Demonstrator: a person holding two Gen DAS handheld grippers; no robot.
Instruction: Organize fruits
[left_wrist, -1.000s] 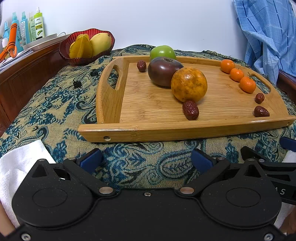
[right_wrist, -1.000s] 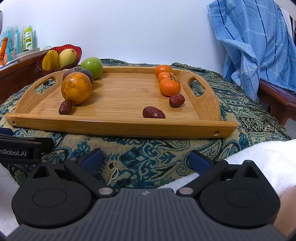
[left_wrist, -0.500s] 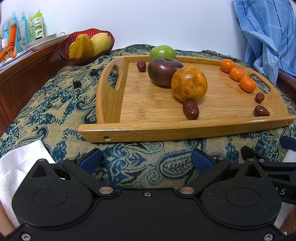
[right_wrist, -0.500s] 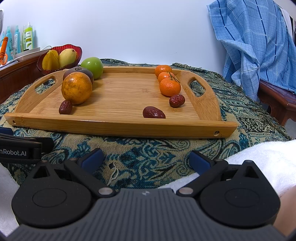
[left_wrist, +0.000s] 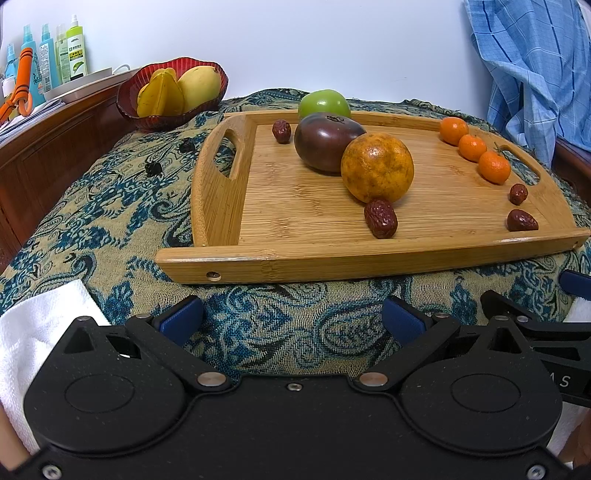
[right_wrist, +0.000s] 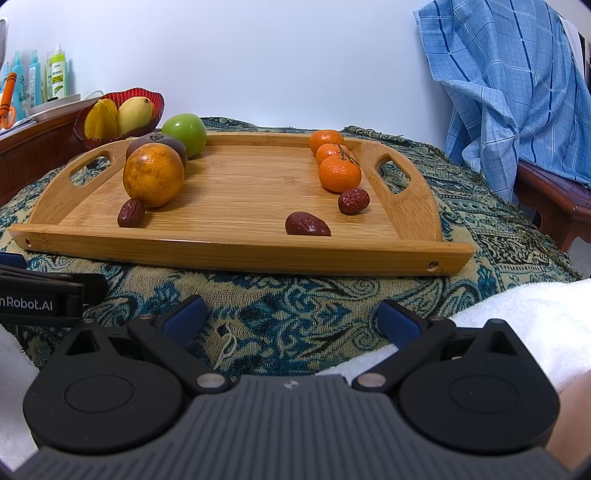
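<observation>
Both tools hang low over the patterned cloth (left_wrist: 110, 206) in front of the wooden tray (right_wrist: 236, 254), side by side. The left tool (left_wrist: 291, 320) has its blue fingers spread wide apart with nothing between them, and the right tool (right_wrist: 291, 320) is spread the same way, also empty.

The scene fits two stages. The fruit may be mid-sort, with the dates yet to be gathered, or the grouping may be meant to stand as it is. So I name no move, only what a good pick here would ask. Come down on a round fruit with the fingers either side of its widest part and close gently. The dates are small and low to the wood, so the fingertips would need to come nearly to the tray floor.

On the tray's left stand a green apple (right_wrist: 184, 133), a dark purple fruit (left_wrist: 327, 142) and a big mottled orange (right_wrist: 153, 174), close together in a row. Three small tangerines (right_wrist: 339, 173) line the right side. Four wrinkled red dates lie scattered: one by the orange (right_wrist: 131, 218), one near the left handle (left_wrist: 282, 131), and two at the right front (right_wrist: 307, 224), (right_wrist: 354, 201). A red bowl (left_wrist: 146, 114) behind the tray holds a starfruit and a mango.
</observation>
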